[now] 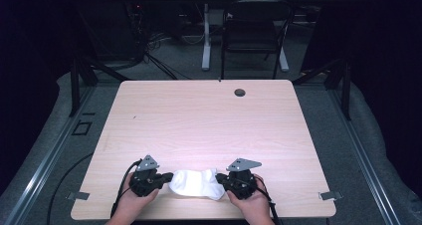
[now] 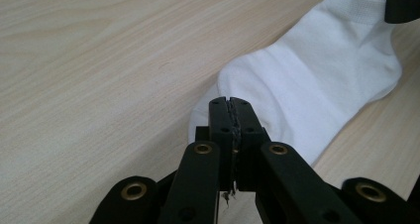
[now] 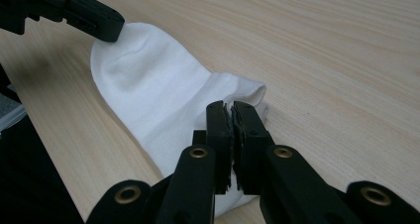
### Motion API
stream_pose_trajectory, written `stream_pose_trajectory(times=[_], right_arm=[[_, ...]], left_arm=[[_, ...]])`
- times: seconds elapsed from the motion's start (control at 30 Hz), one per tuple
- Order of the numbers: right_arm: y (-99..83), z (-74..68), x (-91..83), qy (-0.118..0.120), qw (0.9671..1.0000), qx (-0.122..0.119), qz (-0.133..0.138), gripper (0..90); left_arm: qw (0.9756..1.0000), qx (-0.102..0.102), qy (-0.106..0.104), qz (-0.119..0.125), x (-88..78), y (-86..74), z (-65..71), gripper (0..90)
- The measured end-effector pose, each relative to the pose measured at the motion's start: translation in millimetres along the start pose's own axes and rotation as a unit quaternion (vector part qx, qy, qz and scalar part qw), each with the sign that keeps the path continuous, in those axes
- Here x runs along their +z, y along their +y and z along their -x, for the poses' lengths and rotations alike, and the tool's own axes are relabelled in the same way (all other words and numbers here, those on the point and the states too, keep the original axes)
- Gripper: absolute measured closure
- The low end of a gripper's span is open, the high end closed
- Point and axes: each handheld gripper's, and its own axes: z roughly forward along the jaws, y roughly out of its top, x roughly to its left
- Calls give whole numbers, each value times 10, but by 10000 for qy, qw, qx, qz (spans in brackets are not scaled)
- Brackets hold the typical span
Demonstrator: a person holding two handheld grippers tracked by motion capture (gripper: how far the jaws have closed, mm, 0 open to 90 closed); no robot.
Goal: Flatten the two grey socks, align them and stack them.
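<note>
At the left of the high view the left gripper (image 1: 166,176) meets the toe end of the white sock (image 1: 195,183); in the left gripper view its jaws stand pressed together with the toe edge of the sock (image 2: 317,80) right at their tips, and they look clamped on a thin pinch of cloth, though the pinch itself is hidden behind the jaws; the sock lies flat on the wooden table (image 1: 209,115), near its front edge, between the two hands; at the right the right gripper (image 1: 222,179) sits at the cuff end, and in the right gripper view its jaws are all but closed, with the sock (image 3: 163,100) running under them and the cuff opening just past the tips, so a grip on the cuff seems likely.

The step in hand looks like stretching or smoothing the sock by its two ends; to do it well, both pinches should hold both layers of cloth, the pull should be even and level along the sock's length, and the cloth kept low to the table so that it does not twist or slip from the thin toe pinch.

There is no container on the table; nothing holds the sock but the grippers.
</note>
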Motion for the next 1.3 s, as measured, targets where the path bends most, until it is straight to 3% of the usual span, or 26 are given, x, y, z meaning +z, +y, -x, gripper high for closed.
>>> stream_pose_trajectory(times=[0.5, 0.6, 0.7, 0.77, 0.87, 1.03, 1.3], right_arm=[[-84, 124, 108, -25, 9992, 227, -334, 845], [-80, 127, 73, -131, 9994, 181, -257, 787], [-55, 87, -6, -197, 9997, 99, 50, 752], [-24, 31, -46, -101, 9996, -22, 259, 732], [-5, -42, -15, 42, 9992, -222, 334, 711], [-46, -64, 126, 45, 9992, -388, -90, 688], [-131, -2, 190, 5, 9990, -226, -380, 674]], left_arm=[[9999, -93, 16, -101, 99, -40, -57, 875], [9999, -101, -26, 72, 47, -20, -54, 815], [9994, -113, -103, 300, -11, 10, -36, 751], [9990, -79, -167, 401, -25, 27, -13, 734], [9990, -1, -292, 338, 8, 25, 35, 705], [9996, 103, -233, 130, 70, -9, 61, 676], [9997, 63, -204, -85, 101, -65, 39, 655]])
